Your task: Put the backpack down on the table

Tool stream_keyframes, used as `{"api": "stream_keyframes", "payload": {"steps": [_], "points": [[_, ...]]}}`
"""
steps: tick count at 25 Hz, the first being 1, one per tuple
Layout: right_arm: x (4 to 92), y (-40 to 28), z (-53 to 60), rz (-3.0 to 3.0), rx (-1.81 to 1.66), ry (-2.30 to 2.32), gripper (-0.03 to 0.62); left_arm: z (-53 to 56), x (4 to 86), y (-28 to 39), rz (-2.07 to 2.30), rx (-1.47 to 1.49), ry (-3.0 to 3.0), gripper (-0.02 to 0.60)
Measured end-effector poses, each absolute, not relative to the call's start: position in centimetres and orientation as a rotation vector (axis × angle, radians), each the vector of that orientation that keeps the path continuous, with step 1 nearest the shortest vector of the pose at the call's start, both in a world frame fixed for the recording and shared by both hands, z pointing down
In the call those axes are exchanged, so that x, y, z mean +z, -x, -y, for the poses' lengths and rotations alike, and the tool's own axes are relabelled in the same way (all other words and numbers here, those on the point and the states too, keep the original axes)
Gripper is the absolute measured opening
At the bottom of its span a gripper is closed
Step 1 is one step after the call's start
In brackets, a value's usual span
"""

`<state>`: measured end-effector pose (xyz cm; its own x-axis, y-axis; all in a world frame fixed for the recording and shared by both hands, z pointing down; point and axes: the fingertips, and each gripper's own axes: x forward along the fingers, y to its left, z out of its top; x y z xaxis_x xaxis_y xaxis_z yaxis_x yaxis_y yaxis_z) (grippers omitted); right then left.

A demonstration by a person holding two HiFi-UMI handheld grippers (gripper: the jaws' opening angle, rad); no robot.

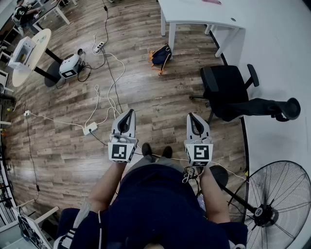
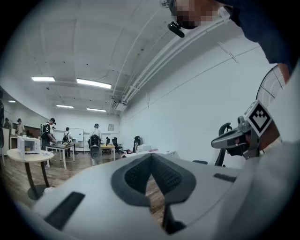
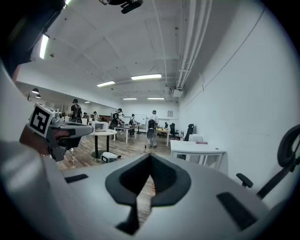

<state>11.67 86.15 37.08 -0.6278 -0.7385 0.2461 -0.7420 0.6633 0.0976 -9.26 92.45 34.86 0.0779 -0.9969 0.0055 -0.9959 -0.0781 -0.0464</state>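
A: What is lying around the person?

B: A wooden floor [image 1: 146, 97] is spreading under everything. A white table [image 1: 194, 12] is standing at 1 o'clock from the person. A black office chair [image 1: 226, 92] is sitting at 2 o'clock, between the person and that table. A floor fan [image 1: 279, 204] is standing close by at 4 o'clock. A round table [image 1: 31, 53] is standing at 10 o'clock, with a white device [image 1: 71, 65] sitting on the floor just beside its foot.

A: Is anything lying across the way ahead?

B: White and black cables [image 1: 109, 92] are trailing over the boards from 11 to 12 o'clock, running to a power strip [image 1: 90, 129] near the person's shoes.

A: And the grippers?

B: The left gripper [image 1: 127, 115] is pointing forward with its pads pressing together on nothing. The right gripper [image 1: 193, 116] is tipping slightly downward, its pads likewise meeting and gripping nothing. Both are hanging in the air, touching no object.

A: Where is the backpack [image 1: 160, 55]?

B: It is lying on the floor at 12 o'clock, well apart from both grippers and just beside the white table's near leg. It is showing dark blue fabric with orange trim and is slumping rather than standing upright.
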Motion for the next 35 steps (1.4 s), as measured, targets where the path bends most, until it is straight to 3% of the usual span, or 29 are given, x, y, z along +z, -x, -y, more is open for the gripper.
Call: {"api": "stream_keyframes", "payload": {"steps": [32, 35], "points": [[37.4, -11.9, -85.3, 2.616, 0.065, -1.217, -0.002, -90.6, 35.9, 9.3, -2.079, -0.133, 2.337, 0.005], [37.5, -12.2, -85.1, 2.615, 0.076, -1.209, -0.002, -90.1, 36.1, 8.7, -2.039, -0.157, 2.359, 0.04]]}}
